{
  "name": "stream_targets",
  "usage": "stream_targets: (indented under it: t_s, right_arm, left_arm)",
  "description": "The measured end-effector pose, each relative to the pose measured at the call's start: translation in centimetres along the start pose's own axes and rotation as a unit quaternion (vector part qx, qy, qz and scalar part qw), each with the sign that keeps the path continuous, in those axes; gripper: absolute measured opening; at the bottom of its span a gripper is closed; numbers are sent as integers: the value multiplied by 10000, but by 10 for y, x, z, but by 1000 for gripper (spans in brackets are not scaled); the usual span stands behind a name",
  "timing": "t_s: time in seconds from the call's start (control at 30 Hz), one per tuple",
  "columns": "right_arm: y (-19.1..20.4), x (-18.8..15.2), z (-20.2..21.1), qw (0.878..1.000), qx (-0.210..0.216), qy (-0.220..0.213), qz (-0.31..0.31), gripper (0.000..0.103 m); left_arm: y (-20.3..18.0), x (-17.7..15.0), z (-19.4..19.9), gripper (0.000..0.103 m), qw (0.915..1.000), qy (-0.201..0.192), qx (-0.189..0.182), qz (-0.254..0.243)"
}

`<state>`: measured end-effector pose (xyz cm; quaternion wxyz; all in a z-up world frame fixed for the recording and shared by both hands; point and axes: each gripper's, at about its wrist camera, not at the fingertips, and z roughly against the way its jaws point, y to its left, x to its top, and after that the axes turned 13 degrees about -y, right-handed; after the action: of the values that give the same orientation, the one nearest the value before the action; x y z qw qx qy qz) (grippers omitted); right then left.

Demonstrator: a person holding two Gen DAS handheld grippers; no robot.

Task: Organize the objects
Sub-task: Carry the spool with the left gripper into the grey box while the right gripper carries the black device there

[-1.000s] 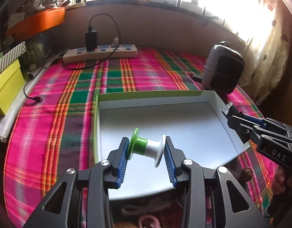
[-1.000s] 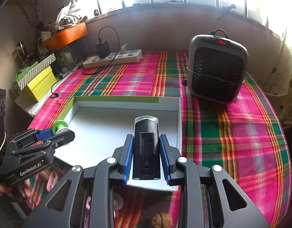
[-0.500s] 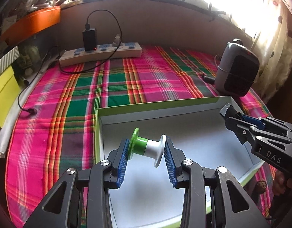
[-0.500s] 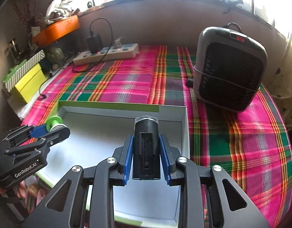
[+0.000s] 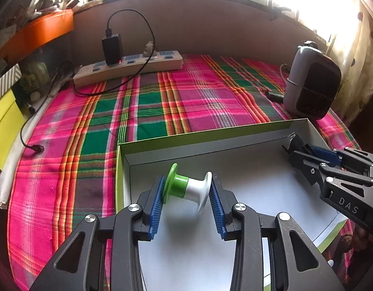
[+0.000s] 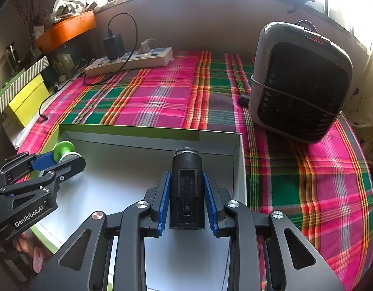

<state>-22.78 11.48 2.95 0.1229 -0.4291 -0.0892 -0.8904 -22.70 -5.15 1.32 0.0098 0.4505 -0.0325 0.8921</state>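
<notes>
**While both loads hang over the box, a careless release is the risk**

Because the green-and-white spool (image 5: 187,186) is clamped end to end between the pads of the left gripper (image 5: 186,195), it sits above the white floor of the open box (image 5: 234,139) near the left wall. Let go from there, it would likely land on a rim and roll — round flanges and a smooth floor invite that.

The right gripper (image 6: 187,197) is closed on a black cylindrical device (image 6: 186,189), upright along the fingers, over the box's right side near the wall. Released too high, it could tip or bounce out across the plaid cloth (image 6: 307,194).

The two grippers are close enough to knock each other if both lower inward.

Count: one box, one spool, one black device, two grippers — beyond them, one power strip (image 5: 128,69) and one heater (image 6: 300,82).
</notes>
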Motion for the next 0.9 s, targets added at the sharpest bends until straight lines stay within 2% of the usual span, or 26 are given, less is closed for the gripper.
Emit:
stream_targets:
  t_s: [0.9]
  right_arm:
    - [6, -2, -3, 9998, -110, 41, 151, 29]
  left_arm:
    - [-4, -2, -2, 34, 9998, 100, 99, -162]
